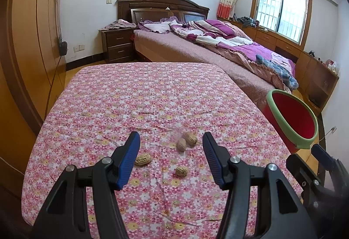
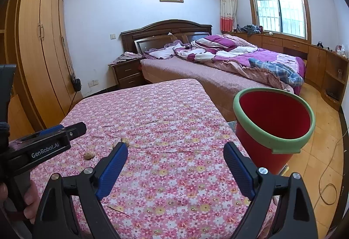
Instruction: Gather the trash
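Several peanut shells lie on the pink floral tablecloth [image 1: 152,95]: a touching pair [image 1: 187,140], one [image 1: 142,159] by my left pad and one [image 1: 181,171] nearer me. My left gripper [image 1: 171,138] hovers open just above them, nothing between its blue pads. A red bucket with a green rim [image 2: 272,116] stands off the table's right edge, empty as far as I see. My right gripper [image 2: 175,147] is open over bare cloth, left of the bucket. In the right wrist view two shells [image 2: 89,155] [image 2: 124,140] show beside the left gripper [image 2: 74,130].
A bed [image 1: 218,47] with purple bedding stands beyond the table, a wardrobe [image 1: 32,31] to the left, low cabinets [image 2: 316,58] under the window. A cable [image 2: 329,173] trails on the wooden floor right of the bucket. A hand [image 2: 30,197] holds the left gripper's handle.
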Motion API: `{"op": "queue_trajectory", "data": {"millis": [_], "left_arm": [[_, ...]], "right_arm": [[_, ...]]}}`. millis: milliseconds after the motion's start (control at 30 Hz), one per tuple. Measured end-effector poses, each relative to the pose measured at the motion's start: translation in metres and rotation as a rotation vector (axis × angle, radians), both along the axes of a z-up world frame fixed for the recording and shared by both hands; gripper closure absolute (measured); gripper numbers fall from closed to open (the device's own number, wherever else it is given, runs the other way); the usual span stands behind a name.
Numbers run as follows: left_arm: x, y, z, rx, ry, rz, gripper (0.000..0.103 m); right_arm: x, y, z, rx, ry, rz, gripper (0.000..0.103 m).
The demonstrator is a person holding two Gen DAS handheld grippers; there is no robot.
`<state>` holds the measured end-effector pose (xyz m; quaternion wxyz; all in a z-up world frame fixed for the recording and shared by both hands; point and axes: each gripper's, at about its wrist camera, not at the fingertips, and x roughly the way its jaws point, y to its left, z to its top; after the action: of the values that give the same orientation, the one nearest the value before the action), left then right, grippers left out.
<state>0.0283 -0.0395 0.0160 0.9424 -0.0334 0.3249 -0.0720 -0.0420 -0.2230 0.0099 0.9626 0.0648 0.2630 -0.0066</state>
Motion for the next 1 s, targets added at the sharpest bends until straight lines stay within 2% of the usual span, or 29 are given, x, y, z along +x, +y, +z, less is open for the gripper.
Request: {"op": "queue_trajectory", "data": {"millis": [1000], "left_arm": [[0.009, -0.013, -0.016, 0.020, 0.017, -0.021, 0.043]], "right_arm": [[0.004, -0.010, -0.008, 0.021, 0.020, -0.019, 0.012]]}}
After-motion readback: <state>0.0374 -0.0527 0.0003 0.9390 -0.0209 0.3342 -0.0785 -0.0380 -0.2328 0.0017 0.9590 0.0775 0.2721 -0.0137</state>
